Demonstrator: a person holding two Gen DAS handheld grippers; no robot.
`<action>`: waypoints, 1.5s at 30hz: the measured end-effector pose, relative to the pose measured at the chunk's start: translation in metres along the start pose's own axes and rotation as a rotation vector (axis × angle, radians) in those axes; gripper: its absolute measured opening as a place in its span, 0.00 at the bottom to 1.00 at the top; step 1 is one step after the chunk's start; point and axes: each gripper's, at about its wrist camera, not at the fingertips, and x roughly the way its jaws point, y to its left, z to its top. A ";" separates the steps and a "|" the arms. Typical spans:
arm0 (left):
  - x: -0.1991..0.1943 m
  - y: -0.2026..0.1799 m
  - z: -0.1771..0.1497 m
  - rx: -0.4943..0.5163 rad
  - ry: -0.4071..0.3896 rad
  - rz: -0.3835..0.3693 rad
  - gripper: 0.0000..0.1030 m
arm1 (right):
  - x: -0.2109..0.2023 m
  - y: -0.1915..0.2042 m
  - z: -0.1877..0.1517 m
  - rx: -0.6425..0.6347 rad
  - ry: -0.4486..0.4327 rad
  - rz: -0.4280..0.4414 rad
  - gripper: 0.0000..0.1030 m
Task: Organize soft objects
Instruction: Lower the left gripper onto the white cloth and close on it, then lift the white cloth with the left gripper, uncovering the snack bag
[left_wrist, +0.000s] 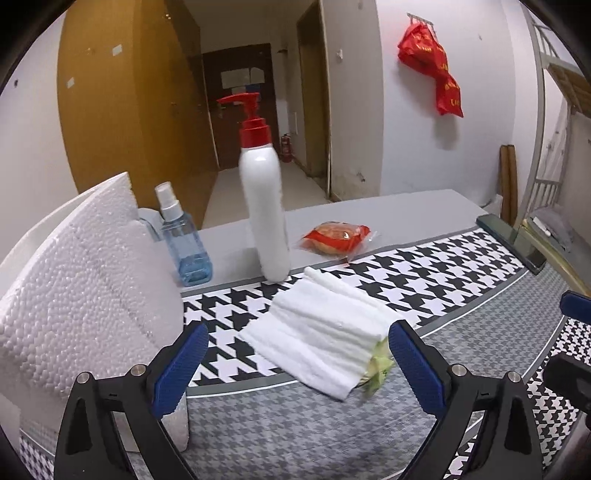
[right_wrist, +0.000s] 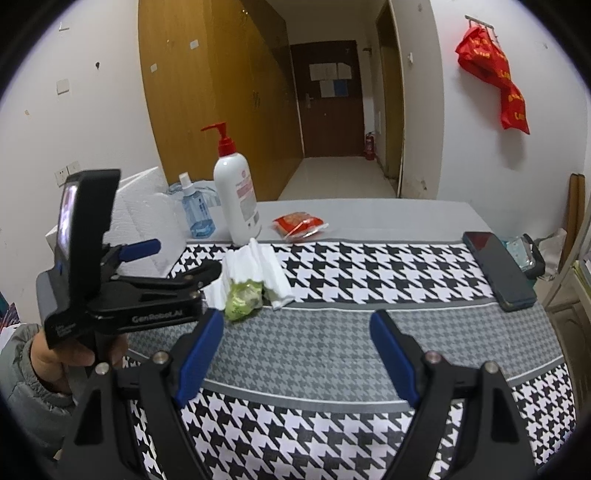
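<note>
Both tongs gape empty. Left gripper (left_wrist: 299, 354) has the folded white towel (left_wrist: 325, 328) lying mid-frame just ahead between its fingers, long axis running upper-left to lower-right; right gripper (right_wrist: 295, 350) sits farther back.

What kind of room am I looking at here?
Probably a dormitory or small flat, not a lab: wooden wardrobes line a corridor to a door, a metal bunk-bed frame stands at the side, and the table holds toiletry bottles.

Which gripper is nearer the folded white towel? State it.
Left. The left gripper is open right at the folded white towel; the right gripper is open farther back over the houndstooth cloth.
</note>
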 end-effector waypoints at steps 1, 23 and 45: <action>-0.001 0.002 0.000 -0.004 0.000 0.004 0.95 | 0.002 0.001 0.000 -0.003 0.003 0.001 0.82; 0.063 0.008 0.009 -0.199 0.232 -0.138 0.52 | 0.031 0.006 0.006 -0.016 0.062 0.044 0.82; 0.065 0.002 0.000 -0.219 0.310 -0.282 0.03 | 0.015 0.000 0.004 0.006 0.029 0.016 0.82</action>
